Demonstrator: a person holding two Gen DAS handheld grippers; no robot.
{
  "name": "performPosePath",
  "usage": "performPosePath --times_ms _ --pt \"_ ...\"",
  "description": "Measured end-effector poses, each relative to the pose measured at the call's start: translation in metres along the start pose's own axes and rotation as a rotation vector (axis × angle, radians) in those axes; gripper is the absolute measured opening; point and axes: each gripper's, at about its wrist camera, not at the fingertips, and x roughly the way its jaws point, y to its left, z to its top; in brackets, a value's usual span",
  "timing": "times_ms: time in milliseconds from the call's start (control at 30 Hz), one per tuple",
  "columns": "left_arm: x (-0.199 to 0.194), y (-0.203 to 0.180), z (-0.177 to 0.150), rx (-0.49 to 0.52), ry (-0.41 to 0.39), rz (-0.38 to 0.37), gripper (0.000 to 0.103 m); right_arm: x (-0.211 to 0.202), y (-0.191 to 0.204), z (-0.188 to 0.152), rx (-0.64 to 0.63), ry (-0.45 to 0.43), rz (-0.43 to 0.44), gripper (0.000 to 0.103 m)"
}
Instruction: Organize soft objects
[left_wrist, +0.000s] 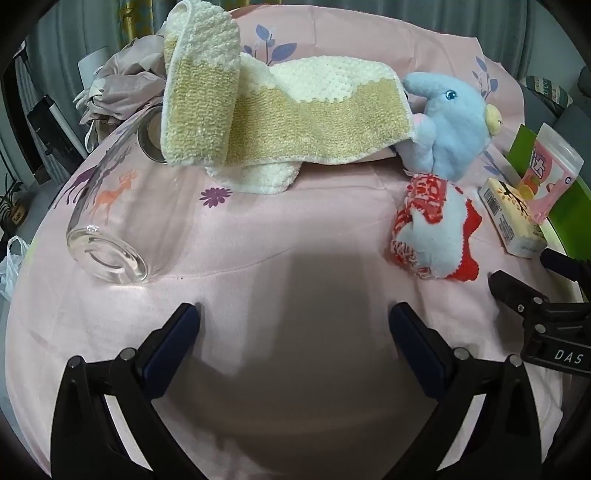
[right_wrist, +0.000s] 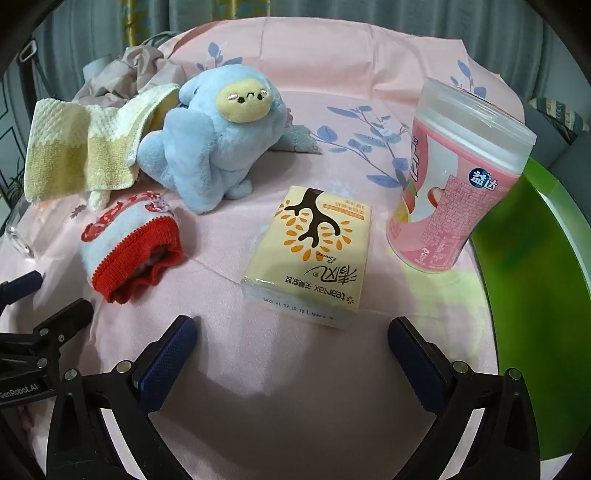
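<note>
Both claws are being held wide apart and angled down at the pink sheet (left_wrist: 295, 229), nothing being gripped by either. Between the spread blue pads of the left gripper (left_wrist: 295, 317) only bare cloth and shadow are being framed, and the right gripper (right_wrist: 291, 328) is being carried the same way, fingers splayed over empty fabric. Each tool is being caught at the edge of the other's view: the right one at the right of the left wrist picture, the left one low at the left of the right wrist picture, so the pair is being held side by side. Ahead of the left claw, well apart from it, the cream-and-tan towel (left_wrist: 280, 110) is being seen draped in a loose heap, one end hanging over the mouth of a clear glass (left_wrist: 110, 221) that is lying on its side, printed with deer. Just to the towel's right the blue plush toy (left_wrist: 447, 122) is being shown touching it, and nearer the claw, to the right, the red-and-white knitted sock (left_wrist: 436, 236) is lying crumpled. From the right wrist the same sock (right_wrist: 133, 243) is being seen ahead and to the left of the fingers, the plush (right_wrist: 214, 140) beyond it, the towel (right_wrist: 81, 147) against the plush's side. Straight ahead, just beyond the right claw's fingertips, a yellow tissue pack (right_wrist: 314, 254) is lying flat, and a pink canister (right_wrist: 454, 177) is standing to its right, beside a green rim (right_wrist: 535, 258).
</note>
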Motion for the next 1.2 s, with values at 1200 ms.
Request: performPosePath --times_ms 1200 --pt "-0.06 0.008 0.063 -0.014 0.115 -0.198 0.1 -0.075 -0.011 0.057 0.184 0.048 0.31 0.103"
